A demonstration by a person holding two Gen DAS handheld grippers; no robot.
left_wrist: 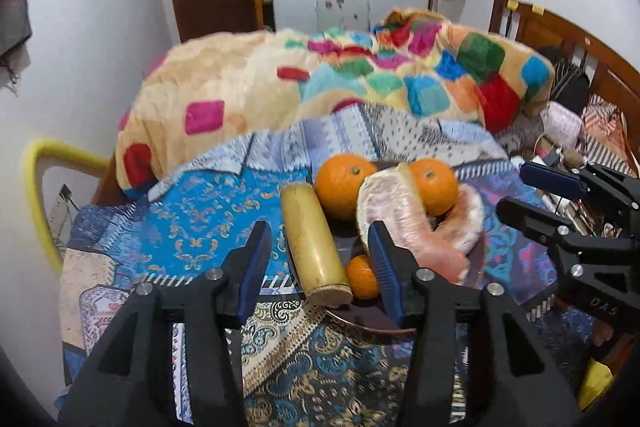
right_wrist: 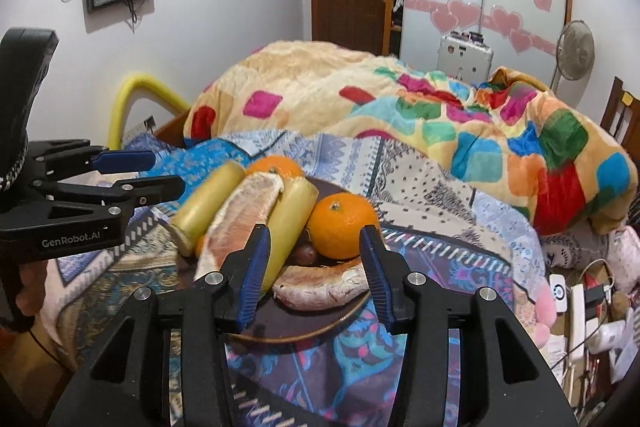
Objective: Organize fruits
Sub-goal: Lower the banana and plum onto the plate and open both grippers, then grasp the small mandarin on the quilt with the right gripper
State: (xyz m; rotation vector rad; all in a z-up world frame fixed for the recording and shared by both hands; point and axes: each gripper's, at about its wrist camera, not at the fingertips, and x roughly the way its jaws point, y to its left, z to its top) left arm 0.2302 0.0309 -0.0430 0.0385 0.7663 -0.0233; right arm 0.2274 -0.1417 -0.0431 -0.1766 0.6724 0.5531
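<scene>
A dark plate [left_wrist: 372,323] [right_wrist: 280,327] sits on the patterned bed cover, piled with fruit. In the left wrist view it holds a yellow banana piece [left_wrist: 314,243], two large oranges [left_wrist: 342,183] [left_wrist: 434,185], a small orange [left_wrist: 362,277] and peeled pomelo wedges [left_wrist: 396,211]. In the right wrist view I see two banana pieces [right_wrist: 208,205] [right_wrist: 290,223], an orange [right_wrist: 342,225], another orange behind [right_wrist: 276,163] and pomelo wedges [right_wrist: 244,215] [right_wrist: 324,285]. My left gripper [left_wrist: 320,243] is open around the banana piece. My right gripper [right_wrist: 314,243] is open just before the plate.
A colourful checked blanket [left_wrist: 360,83] is heaped behind the plate. A wooden headboard [left_wrist: 568,39] and clutter lie at the right. A yellow padded rail [left_wrist: 36,187] stands at the left bed edge. Cables and chargers [right_wrist: 580,303] lie at the right.
</scene>
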